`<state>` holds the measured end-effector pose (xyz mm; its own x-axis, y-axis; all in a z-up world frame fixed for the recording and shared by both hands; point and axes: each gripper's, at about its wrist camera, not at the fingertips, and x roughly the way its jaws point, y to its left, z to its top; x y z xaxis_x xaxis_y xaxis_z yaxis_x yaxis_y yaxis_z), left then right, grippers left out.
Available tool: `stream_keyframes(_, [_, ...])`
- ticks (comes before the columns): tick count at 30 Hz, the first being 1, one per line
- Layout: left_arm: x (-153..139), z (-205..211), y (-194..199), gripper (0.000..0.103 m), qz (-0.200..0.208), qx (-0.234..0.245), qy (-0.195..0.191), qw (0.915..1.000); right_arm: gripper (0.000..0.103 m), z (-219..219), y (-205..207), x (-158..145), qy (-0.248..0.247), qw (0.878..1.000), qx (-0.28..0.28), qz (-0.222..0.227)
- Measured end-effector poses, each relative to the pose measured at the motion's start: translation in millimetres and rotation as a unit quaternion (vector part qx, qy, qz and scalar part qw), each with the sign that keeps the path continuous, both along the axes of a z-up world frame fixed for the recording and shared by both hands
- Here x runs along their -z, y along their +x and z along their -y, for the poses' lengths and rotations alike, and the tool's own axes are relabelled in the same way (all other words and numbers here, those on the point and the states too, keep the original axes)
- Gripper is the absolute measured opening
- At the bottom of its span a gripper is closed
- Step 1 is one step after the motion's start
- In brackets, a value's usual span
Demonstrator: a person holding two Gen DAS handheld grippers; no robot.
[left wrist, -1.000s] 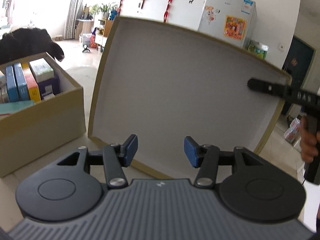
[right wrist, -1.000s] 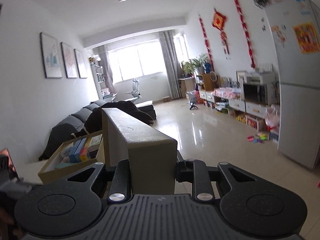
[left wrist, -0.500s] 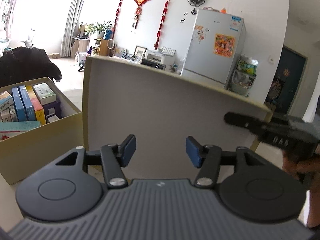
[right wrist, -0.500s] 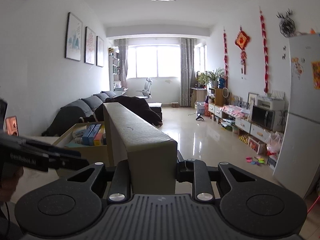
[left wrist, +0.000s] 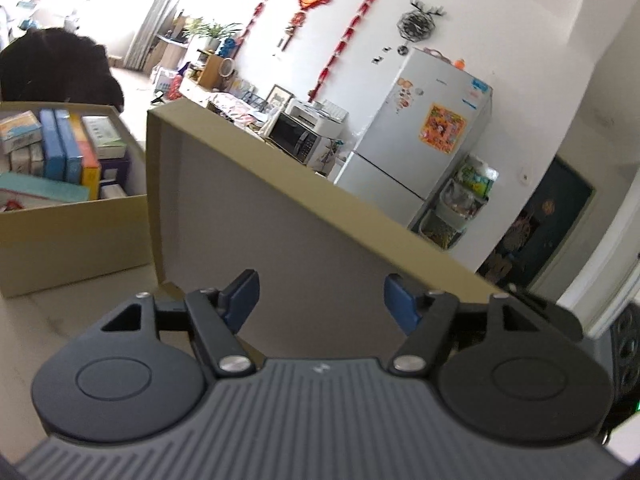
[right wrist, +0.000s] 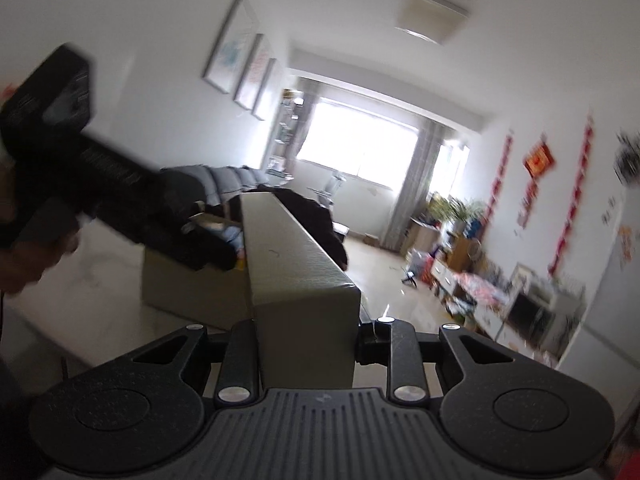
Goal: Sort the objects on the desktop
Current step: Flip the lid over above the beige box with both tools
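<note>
lid tipped lower; left hand-held gripper spread wider, right hand-held gripper pinching lid.

Box lid: tan card outside, pale grey inside, tilted on edge, hollow side facing my left tool. Open box on the tabletop just beyond it, packed with upright books and small cartons.

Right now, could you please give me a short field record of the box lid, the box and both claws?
lid: cardboard box lid, held on edge, white inside facing the left camera
right claw: shut on the lid's rim
left claw: jaws just opening, nothing between the blue pads
box: open cardboard box, packed with small cartons, beside the lid
</note>
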<state>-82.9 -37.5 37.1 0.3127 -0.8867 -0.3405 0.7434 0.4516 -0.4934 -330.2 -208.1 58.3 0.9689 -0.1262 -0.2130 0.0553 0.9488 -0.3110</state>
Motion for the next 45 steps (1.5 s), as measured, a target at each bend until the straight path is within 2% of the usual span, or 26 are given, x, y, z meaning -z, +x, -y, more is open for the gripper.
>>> stream_keyframes(3, [3,-9,2,0.069,-0.014,-0.009,0.003,0.9998,0.031,-20,-1,4,-0.028,0.999,-0.018,0.002])
stream_keyframes(10, [24,-53,13,0.071,-0.087,-0.029,-0.022,0.9955,0.032,-58,-1,13,-0.077,0.995,-0.064,0.0])
stream_keyframes(15, [31,-85,13,0.071,-0.1,-0.071,-0.028,0.9921,0.032,-85,0,23,-0.119,0.988,-0.093,-0.002])
stream_keyframes(21, [46,-121,11,0.075,-0.15,-0.094,-0.088,0.9802,0.032,-111,4,29,-0.163,0.98,-0.114,-0.008])
stream_keyframes(25, [53,-126,8,0.075,-0.177,-0.092,-0.107,0.9741,0.033,-126,6,34,-0.19,0.974,-0.123,-0.013])
stream_keyframes(27, [52,-125,5,0.076,-0.178,-0.085,-0.117,0.9734,0.033,-135,10,38,-0.212,0.969,-0.127,-0.016])
stream_keyframes(30, [51,-119,3,0.076,-0.174,-0.088,-0.107,0.9749,0.033,-152,5,52,-0.249,0.958,-0.139,-0.021])
stream_keyframes(33, [57,-115,4,0.071,-0.185,-0.095,-0.099,0.9732,0.034,-168,4,62,-0.28,0.948,-0.151,-0.024])
stream_keyframes(34, [60,-115,5,0.066,-0.19,-0.099,-0.097,0.9719,0.034,-171,4,65,-0.287,0.945,-0.156,-0.024])
stream_keyframes(35, [62,-116,5,0.057,-0.195,-0.108,-0.095,0.9704,0.035,-175,3,68,-0.294,0.942,-0.162,-0.025])
stream_keyframes(37, [69,-120,7,0.051,-0.21,-0.121,-0.107,0.9643,0.035,-181,4,72,-0.304,0.937,-0.169,-0.026])
stream_keyframes(40, [72,-124,9,0.042,-0.225,-0.124,-0.121,0.9588,0.046,-186,10,75,-0.301,0.935,-0.183,-0.046])
stream_keyframes(42, [72,-124,8,0.042,-0.226,-0.123,-0.122,0.9586,0.059,-186,13,77,-0.295,0.933,-0.195,-0.063])
stream_keyframes(45, [74,-124,12,0.042,-0.235,-0.116,-0.125,0.9568,0.062,-183,17,80,-0.285,0.934,-0.201,-0.077])
